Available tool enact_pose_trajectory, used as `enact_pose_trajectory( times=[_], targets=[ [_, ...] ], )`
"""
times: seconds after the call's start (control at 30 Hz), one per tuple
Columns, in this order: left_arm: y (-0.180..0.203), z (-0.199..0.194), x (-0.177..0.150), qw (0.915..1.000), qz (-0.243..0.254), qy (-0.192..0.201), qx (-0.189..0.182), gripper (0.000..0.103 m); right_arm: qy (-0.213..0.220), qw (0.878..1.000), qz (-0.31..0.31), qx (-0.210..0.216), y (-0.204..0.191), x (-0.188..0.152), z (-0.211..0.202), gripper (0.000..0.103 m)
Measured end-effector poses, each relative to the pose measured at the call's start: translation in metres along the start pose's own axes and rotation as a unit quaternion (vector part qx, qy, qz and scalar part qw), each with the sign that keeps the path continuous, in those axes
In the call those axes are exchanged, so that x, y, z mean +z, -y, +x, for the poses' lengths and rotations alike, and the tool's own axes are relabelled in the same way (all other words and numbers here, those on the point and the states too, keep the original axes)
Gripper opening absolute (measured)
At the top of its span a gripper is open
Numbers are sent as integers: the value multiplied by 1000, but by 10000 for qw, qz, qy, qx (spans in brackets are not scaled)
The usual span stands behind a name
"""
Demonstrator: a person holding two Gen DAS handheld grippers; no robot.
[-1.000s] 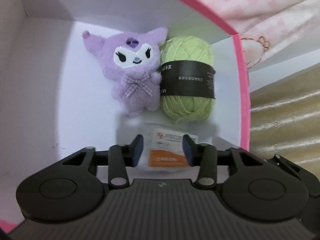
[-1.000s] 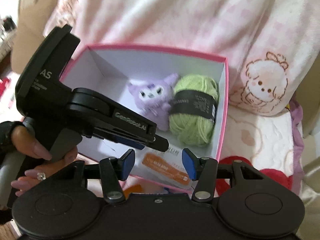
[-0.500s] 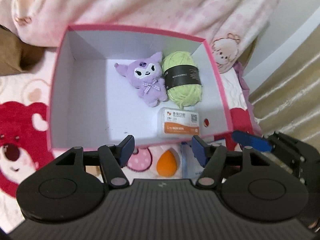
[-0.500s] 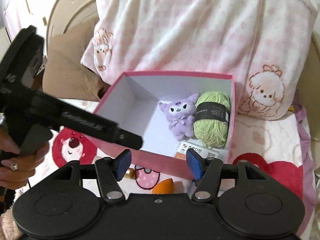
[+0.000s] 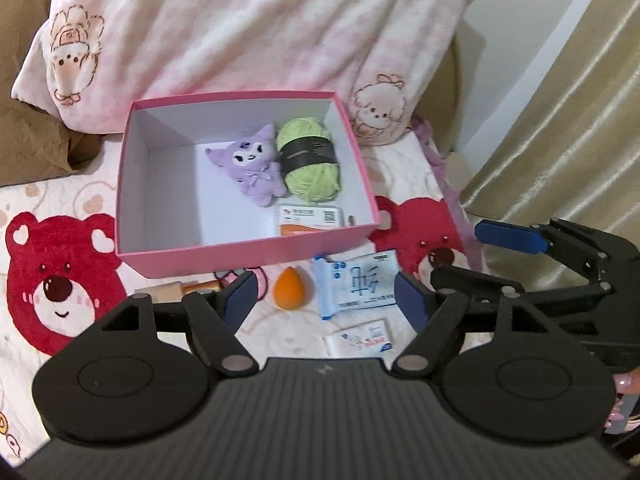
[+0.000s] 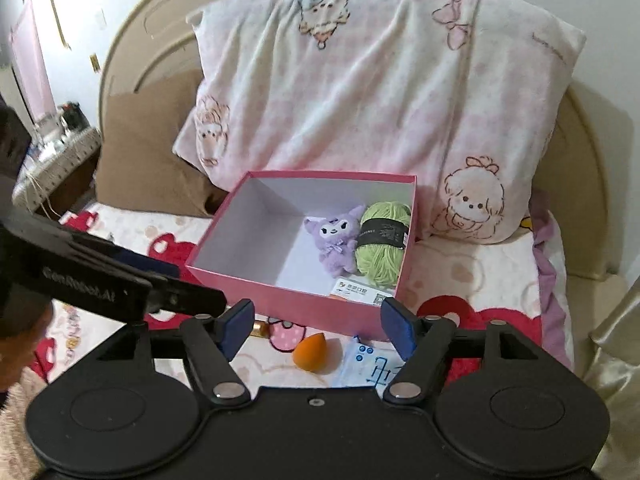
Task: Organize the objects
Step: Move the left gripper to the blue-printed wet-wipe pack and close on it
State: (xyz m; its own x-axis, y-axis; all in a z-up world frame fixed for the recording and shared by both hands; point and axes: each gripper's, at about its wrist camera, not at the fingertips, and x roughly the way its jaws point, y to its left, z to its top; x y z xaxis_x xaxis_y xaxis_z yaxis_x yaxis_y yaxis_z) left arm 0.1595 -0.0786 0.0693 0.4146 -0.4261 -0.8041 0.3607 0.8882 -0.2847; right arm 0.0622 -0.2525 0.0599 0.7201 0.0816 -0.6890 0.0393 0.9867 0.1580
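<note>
A pink box stands on the bed. It holds a purple plush, a green yarn ball and a white and orange card pack. In front of the box lie an orange sponge egg, a blue and white wipes packet, a small tissue pack and a wooden item. My left gripper is open and empty above these. My right gripper is open and empty too.
A pink patterned pillow leans on the headboard behind the box. A brown cushion lies at the left. The bed cover shows red bears. A gold curtain hangs at the right. A cluttered nightstand stands far left.
My left gripper has let go of the card pack inside the box and pulled back and up, jaws wider. My right gripper has also pulled back, so the whole box now shows.
</note>
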Motion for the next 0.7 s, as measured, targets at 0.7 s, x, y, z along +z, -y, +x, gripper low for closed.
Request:
enact_pose_trajectory(
  times=[0.7],
  targets=[
    [15,87,-60,9974,-267,489,-463,80,346,9978,354,439,83,-83,26,83]
  ],
)
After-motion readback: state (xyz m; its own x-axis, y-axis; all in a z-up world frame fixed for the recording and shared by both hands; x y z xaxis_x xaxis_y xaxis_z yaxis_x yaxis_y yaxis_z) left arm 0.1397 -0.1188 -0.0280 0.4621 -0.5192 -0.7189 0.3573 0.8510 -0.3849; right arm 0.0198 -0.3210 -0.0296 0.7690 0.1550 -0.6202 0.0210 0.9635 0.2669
